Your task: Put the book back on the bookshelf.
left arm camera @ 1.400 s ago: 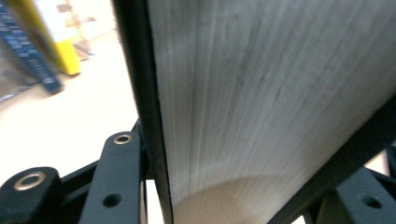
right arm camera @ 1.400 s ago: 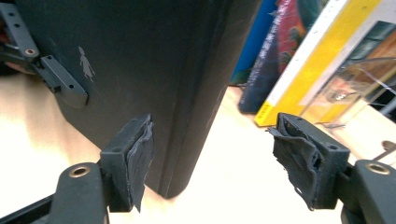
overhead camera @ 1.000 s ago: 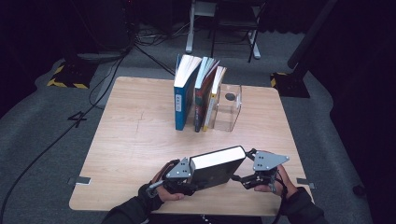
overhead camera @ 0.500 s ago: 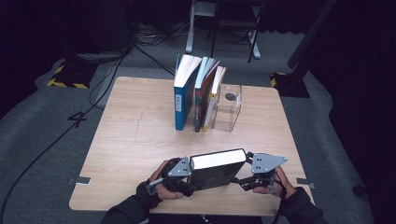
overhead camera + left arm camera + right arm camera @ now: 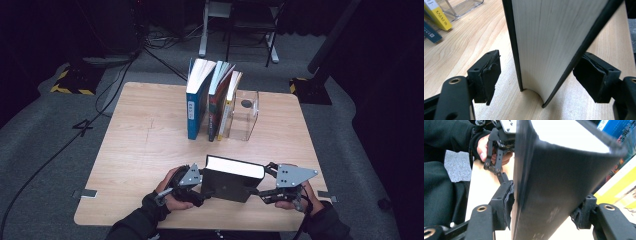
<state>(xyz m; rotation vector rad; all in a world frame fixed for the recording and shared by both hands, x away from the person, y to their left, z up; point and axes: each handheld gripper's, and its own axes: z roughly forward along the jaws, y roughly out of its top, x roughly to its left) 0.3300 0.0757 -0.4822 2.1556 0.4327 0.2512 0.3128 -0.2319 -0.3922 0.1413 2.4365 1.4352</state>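
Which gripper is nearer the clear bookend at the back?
Right. The right gripper sits almost straight in front of the clear bookend; the left gripper lies further toward the table's left.

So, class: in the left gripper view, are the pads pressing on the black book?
No: the black book stands between the pads with wood showing in the gap.

Black book (image 5: 554, 47) top cut off, frame edge.

A white "4" (image 5: 82, 127) is marked on the grey floor left of the worktop (image 5: 140, 150), while the small labels on the blue book's spine (image 5: 191, 111) and the yellow book's spine (image 5: 439, 13) are too blurred to read.
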